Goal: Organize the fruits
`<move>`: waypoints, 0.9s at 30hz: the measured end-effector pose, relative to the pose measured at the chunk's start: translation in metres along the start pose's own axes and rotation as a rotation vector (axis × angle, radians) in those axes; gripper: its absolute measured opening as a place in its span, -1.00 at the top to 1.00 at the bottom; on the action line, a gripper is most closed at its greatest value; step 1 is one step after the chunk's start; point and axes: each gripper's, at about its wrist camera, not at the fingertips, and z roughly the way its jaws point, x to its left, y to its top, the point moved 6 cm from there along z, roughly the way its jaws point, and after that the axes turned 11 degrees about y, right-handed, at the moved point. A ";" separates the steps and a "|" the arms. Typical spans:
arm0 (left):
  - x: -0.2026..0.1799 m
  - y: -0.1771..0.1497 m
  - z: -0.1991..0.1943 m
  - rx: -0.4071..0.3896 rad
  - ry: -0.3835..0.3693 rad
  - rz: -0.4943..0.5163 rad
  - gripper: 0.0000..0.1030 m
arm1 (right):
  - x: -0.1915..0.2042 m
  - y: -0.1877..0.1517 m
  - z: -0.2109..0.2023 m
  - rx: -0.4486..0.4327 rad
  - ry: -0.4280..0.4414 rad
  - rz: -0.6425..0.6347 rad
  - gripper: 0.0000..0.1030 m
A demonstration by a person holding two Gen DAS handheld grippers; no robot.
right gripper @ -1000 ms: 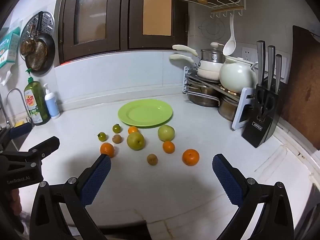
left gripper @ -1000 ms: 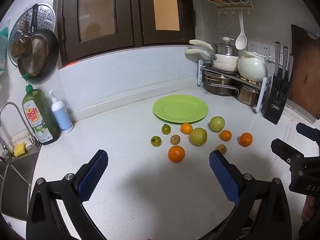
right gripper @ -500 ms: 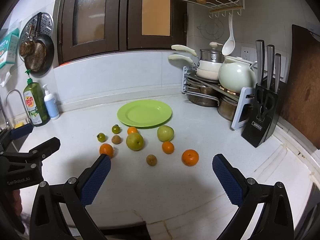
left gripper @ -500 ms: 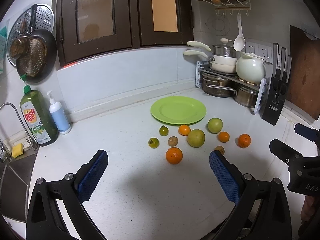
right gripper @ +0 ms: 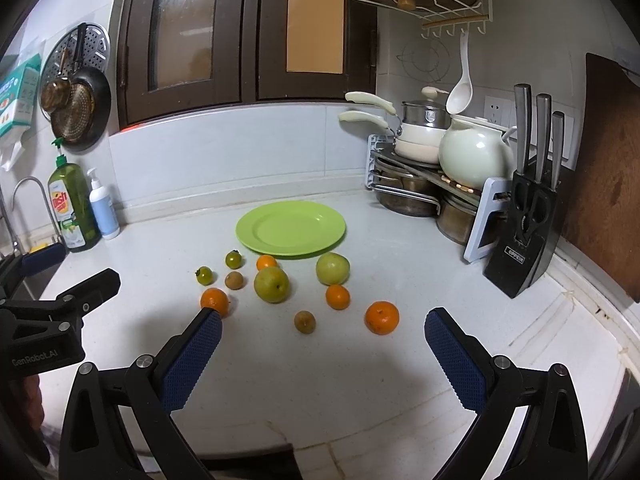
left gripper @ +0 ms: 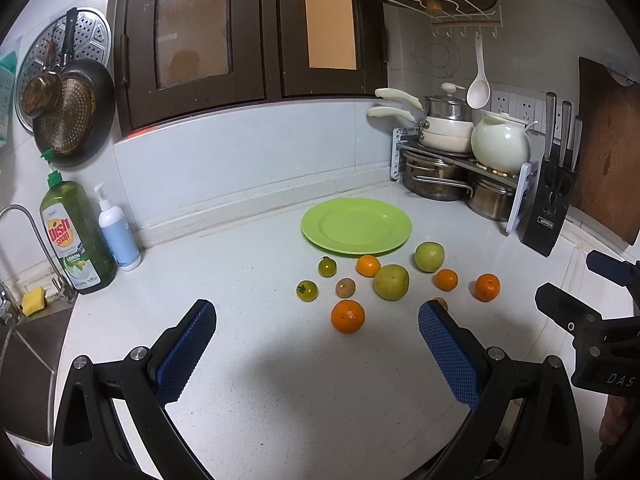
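Note:
An empty green plate lies on the white counter. In front of it lie loose fruits: several oranges, including one nearest the left gripper and one nearest the right gripper, two pale green apples, two small green tomatoes and two small brown fruits. My left gripper is open and empty, short of the fruits. My right gripper is open and empty, also short of them.
A pot rack with a white kettle and a black knife block stand at the right. A wooden board leans on the right wall. Dish soap, a pump bottle and the sink are at the left.
Both grippers have drifted slightly; the scene shifted a little in each view. Both stay open and empty. The fruits have not moved.

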 end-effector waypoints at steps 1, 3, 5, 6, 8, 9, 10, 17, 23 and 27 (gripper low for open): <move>0.000 0.000 0.000 -0.001 -0.001 -0.001 -1.00 | 0.000 0.000 0.000 -0.001 -0.001 -0.002 -0.99; 0.000 0.001 0.000 -0.004 -0.002 -0.002 -1.00 | 0.001 0.000 0.000 -0.003 0.000 -0.004 -0.99; 0.000 0.001 0.000 -0.005 -0.002 -0.002 -1.00 | 0.003 0.001 0.001 -0.002 0.000 -0.005 -0.99; 0.000 0.000 0.000 -0.005 -0.002 -0.002 -1.00 | 0.003 0.000 0.000 -0.002 0.000 -0.004 -0.99; 0.000 0.001 0.001 -0.004 -0.004 -0.002 -1.00 | 0.003 0.000 0.000 -0.002 -0.001 -0.004 -0.99; 0.000 0.001 0.000 -0.004 -0.002 -0.002 -1.00 | 0.003 0.000 0.001 -0.002 -0.001 -0.004 -0.99; 0.000 0.001 0.001 -0.004 -0.004 -0.002 -1.00 | 0.003 0.000 0.001 -0.001 0.000 -0.004 -0.99; 0.000 0.001 0.001 -0.004 -0.007 -0.001 -1.00 | 0.003 0.000 0.002 0.001 0.000 -0.004 -0.99; -0.002 0.001 0.002 -0.004 -0.007 0.001 -1.00 | 0.003 0.000 0.002 0.003 0.000 -0.004 -0.99; -0.003 0.002 0.002 -0.003 -0.009 0.001 -1.00 | 0.002 0.000 0.003 0.004 0.001 -0.003 -0.99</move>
